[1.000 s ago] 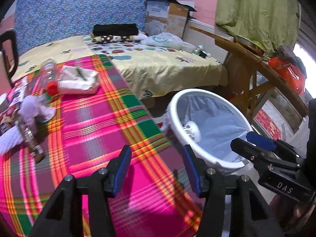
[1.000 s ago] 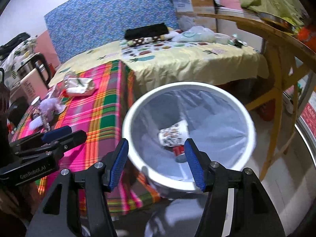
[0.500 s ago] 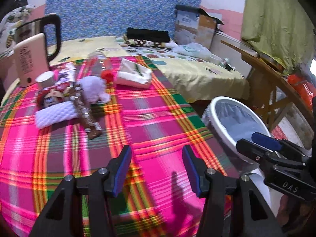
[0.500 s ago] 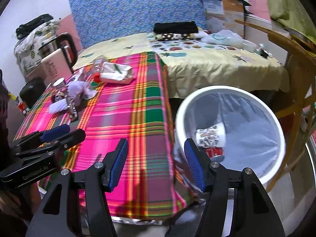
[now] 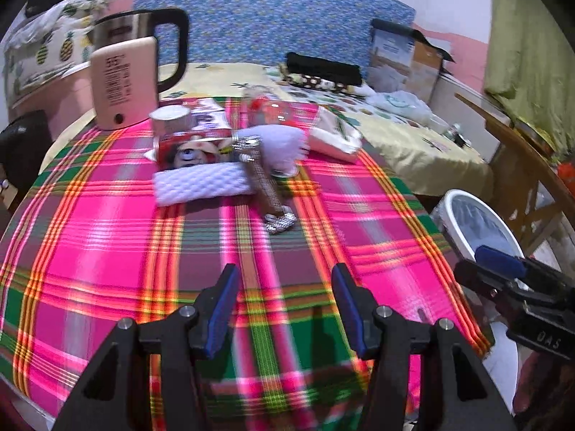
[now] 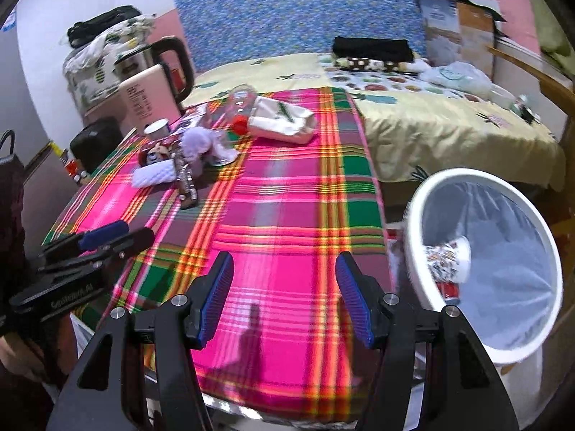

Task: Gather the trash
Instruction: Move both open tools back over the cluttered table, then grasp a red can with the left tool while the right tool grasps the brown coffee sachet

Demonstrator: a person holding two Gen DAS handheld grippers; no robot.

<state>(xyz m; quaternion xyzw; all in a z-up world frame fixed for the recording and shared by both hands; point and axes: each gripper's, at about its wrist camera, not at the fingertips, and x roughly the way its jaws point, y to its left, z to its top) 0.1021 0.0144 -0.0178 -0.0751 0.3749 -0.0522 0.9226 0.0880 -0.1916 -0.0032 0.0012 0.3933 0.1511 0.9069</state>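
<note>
A white lined trash bin (image 6: 424,208) stands right of the table and holds a patterned paper cup (image 6: 449,260); the bin also shows in the left wrist view (image 5: 453,198). Trash lies at the table's far side: white foam piece (image 5: 201,183), brown wrapper (image 5: 264,188), purple fluffy item (image 5: 278,143), clear bottle with red cap (image 6: 239,106), white pouch (image 6: 282,118), small can (image 5: 170,118). My left gripper (image 5: 284,309) is open and empty over the plaid cloth. My right gripper (image 6: 284,301) is open and empty above the table's near edge, beside the bin.
A pink electric kettle (image 5: 124,82) stands at the table's far left. A bed with yellow sheet (image 6: 449,122) lies behind the table. A wooden table (image 5: 521,165) stands at the right. The plaid tablecloth (image 6: 287,197) covers the table.
Both grippers have swung left, away from the bin and toward the table. The trash pile now sits ahead of my left gripper. Both stay open and empty.
</note>
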